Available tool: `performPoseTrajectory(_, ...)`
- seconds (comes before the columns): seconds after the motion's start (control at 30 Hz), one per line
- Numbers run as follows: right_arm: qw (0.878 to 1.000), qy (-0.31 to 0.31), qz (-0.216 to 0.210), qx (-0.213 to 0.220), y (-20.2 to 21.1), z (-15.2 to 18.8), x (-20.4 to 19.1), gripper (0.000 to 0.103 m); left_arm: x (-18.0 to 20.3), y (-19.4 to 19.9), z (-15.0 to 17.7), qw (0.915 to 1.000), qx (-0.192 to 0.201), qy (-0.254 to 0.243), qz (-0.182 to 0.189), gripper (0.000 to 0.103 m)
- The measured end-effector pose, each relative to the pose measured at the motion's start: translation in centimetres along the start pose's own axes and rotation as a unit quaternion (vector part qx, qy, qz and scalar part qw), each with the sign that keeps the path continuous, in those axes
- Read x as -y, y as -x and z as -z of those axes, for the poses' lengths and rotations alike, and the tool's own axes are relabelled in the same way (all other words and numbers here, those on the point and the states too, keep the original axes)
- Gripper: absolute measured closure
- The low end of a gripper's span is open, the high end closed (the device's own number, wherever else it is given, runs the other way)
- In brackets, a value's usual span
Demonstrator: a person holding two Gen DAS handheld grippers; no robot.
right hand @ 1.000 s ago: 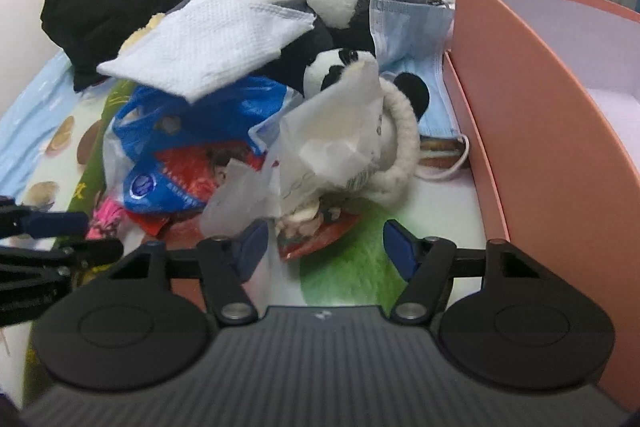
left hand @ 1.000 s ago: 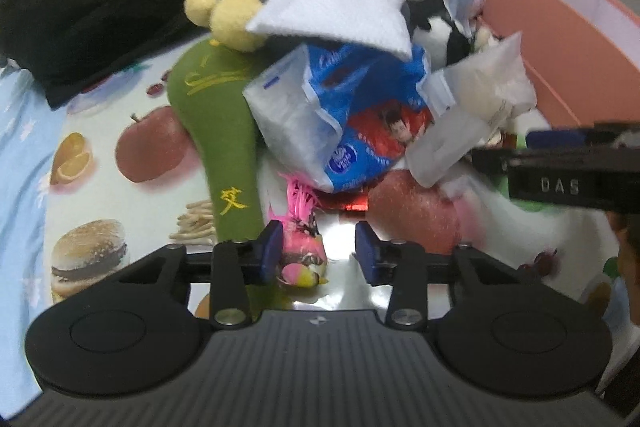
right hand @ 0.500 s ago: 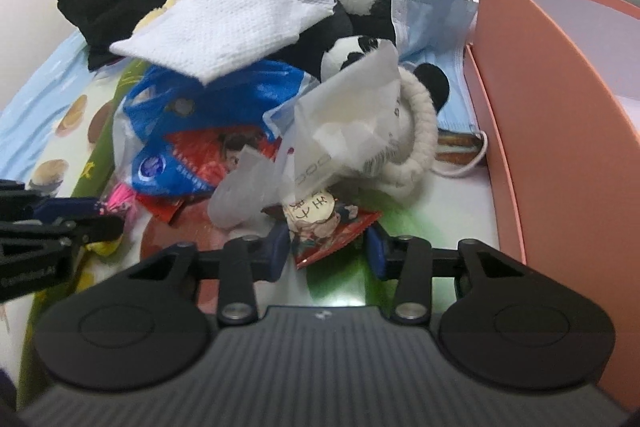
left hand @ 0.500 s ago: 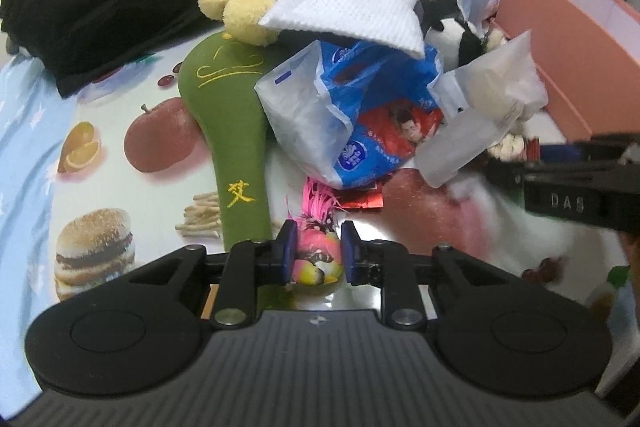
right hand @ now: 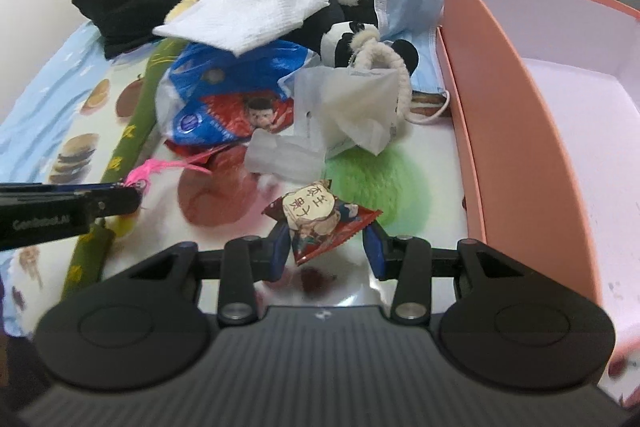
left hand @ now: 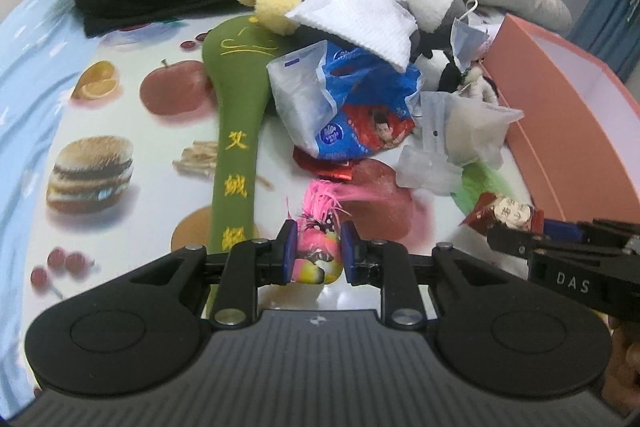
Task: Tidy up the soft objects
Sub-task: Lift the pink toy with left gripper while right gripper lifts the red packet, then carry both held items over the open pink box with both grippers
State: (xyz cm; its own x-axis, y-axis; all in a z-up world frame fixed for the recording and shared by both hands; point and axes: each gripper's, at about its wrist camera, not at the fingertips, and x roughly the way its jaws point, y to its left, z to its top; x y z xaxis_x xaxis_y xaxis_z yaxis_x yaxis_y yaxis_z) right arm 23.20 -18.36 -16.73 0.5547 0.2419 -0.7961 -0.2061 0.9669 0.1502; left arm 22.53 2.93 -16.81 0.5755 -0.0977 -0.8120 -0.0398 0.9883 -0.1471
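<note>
Fruit-and-burger print tablecloth [left hand: 100,131] under pile. My left gripper [left hand: 316,254] clamps pink tufted toy [left hand: 318,247]; right gripper [right hand: 326,243] pinches red snack packet [right hand: 320,221], Chinese characters printed. "DAS" on right gripper's side.

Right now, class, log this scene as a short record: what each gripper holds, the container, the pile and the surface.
left gripper: shut on pink fuzzy toy
right gripper: shut on red snack packet
container: pink box, open, to the right of the pile
pile: white cloth, panda plush, blue face mask, blue plastic bag
beside pile: green embroidered pouch
surface: food-print tablecloth
</note>
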Motion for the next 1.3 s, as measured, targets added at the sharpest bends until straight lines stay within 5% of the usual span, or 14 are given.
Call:
performPoseTrajectory(0.57, 1.000, -0.008, -0.002, 0.015, 5.9, 0.5, -0.6, 0.061, 2.1, 4.4, 0.9, 0.9974, 0.027, 0.048, 0.047, 0.076)
performPoseTrajectory(0.93, 0.996, -0.015, -0.004, 0.092, 12.0, -3.1, 1.6, 0.061, 7.1, 9.0, -4.3, 0.9930, 0.086, 0.013, 0.080, 0.076)
performPoseTrajectory(1.3, 0.980, -0.019, 0.047, 0.195, 18.2, -7.9, 5.5, 0.061, 14.2, 13.0, -11.0, 0.9800, 0.141, -0.040, 0.134, 0.076)
